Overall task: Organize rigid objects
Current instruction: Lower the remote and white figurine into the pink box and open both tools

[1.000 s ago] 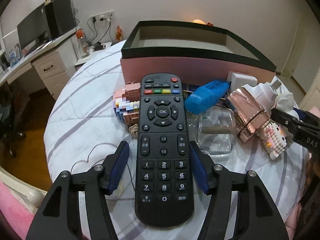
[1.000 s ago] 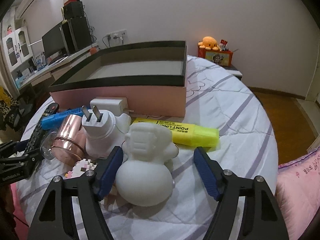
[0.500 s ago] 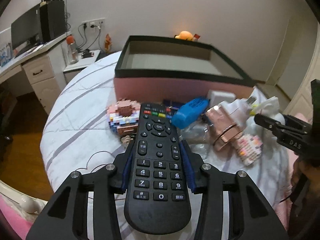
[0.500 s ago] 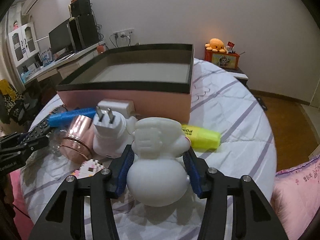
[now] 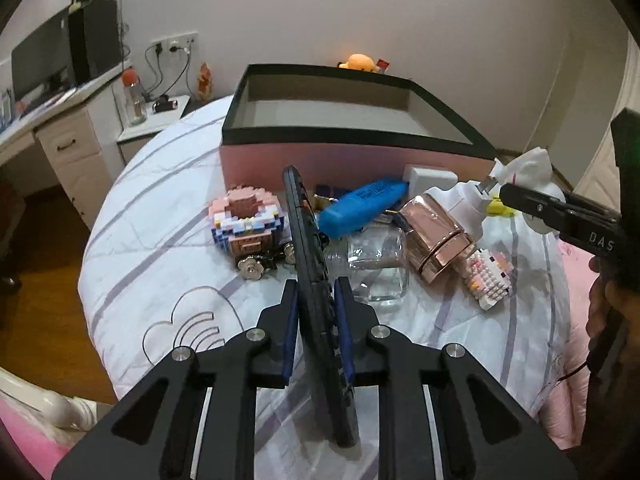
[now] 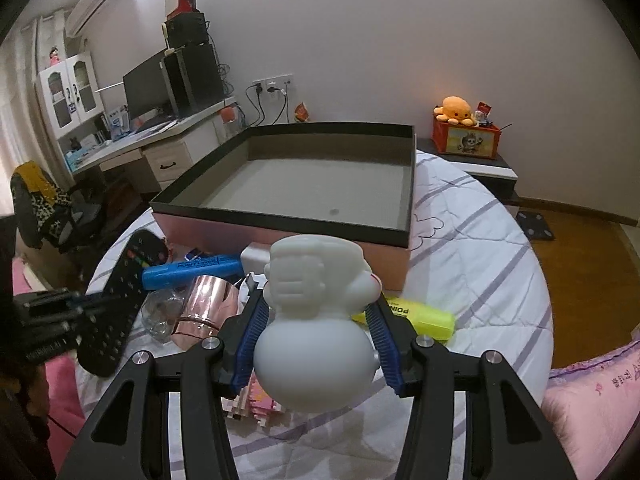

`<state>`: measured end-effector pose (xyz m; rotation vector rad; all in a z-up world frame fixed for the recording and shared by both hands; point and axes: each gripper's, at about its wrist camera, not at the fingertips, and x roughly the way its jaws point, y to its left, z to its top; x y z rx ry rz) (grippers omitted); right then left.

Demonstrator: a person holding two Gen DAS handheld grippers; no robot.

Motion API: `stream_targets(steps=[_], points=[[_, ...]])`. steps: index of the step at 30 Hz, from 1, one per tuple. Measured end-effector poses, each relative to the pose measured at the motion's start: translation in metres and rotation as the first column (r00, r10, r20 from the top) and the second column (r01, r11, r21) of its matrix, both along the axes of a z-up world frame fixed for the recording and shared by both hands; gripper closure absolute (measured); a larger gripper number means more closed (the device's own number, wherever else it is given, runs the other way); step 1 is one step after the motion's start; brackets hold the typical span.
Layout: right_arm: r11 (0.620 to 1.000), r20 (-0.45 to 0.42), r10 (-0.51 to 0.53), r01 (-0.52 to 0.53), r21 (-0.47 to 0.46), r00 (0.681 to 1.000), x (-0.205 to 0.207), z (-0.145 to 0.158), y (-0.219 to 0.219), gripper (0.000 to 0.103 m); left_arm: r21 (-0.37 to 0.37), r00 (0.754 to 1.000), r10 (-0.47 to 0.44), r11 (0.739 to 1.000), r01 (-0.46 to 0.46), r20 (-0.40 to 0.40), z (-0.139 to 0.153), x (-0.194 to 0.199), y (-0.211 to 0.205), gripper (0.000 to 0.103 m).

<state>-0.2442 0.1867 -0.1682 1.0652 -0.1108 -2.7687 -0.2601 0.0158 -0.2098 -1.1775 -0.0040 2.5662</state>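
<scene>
While the left gripper [image 5: 316,320] is clamped on the black remote control [image 5: 310,248], the remote stands on its edge between the blue pads, its far end pointing toward the pink box [image 5: 352,160] with the black rim. That box sits open-topped on a round bed [image 5: 152,232] covered in a white quilt with grey stripes, and its grey inside shows nothing in it. Just in front of the box lies a cluster of things: a small toy house of pastel blocks [image 5: 248,220] left of the remote, a blue marker [image 5: 362,206] and a clear glass jar [image 5: 378,264] to its right, then a shiny copper-coloured cylinder [image 5: 434,236] and a little pink-and-white block figure [image 5: 490,276]. A white plug adapter [image 5: 430,176] rests against the box wall. In the right wrist view, the right gripper [image 6: 318,336] is closed on a white figurine [image 6: 316,320], its blue pads pressing the narrow waist on both sides, and the figurine appears clear of the quilt. A yellow highlighter [image 6: 420,318] lies on the bed just behind the right pad, near the box's corner. An orange plush octopus [image 6: 456,109] sits on a small crate by the wall.
</scene>
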Motion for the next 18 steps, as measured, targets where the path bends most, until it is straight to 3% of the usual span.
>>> stream_targets(steps=[2,7,10,18], points=[[1.000,0.006,0.001,-0.001,-0.007,1.000,-0.001,-0.003,0.000,0.051,0.012,1.000,0.003,1.000,-0.003,0.006,0.001,-0.001,-0.002,0.085],[1.000,0.014,0.013,-0.012,-0.017,1.000,-0.003,-0.005,-0.001,0.051,-0.049,0.999,-0.004,0.999,0.006,0.040,-0.012,-0.009,0.011,0.080],[1.000,0.008,0.014,-0.014,-0.015,1.000,-0.002,-0.002,-0.001,0.051,-0.058,1.000,0.002,0.998,-0.001,0.017,-0.010,-0.009,0.013,0.084],[0.999,-0.030,0.048,-0.047,0.006,0.998,-0.007,0.014,-0.009,0.051,-0.040,0.997,0.006,0.999,-0.009,-0.082,0.027,-0.009,0.007,0.086]])
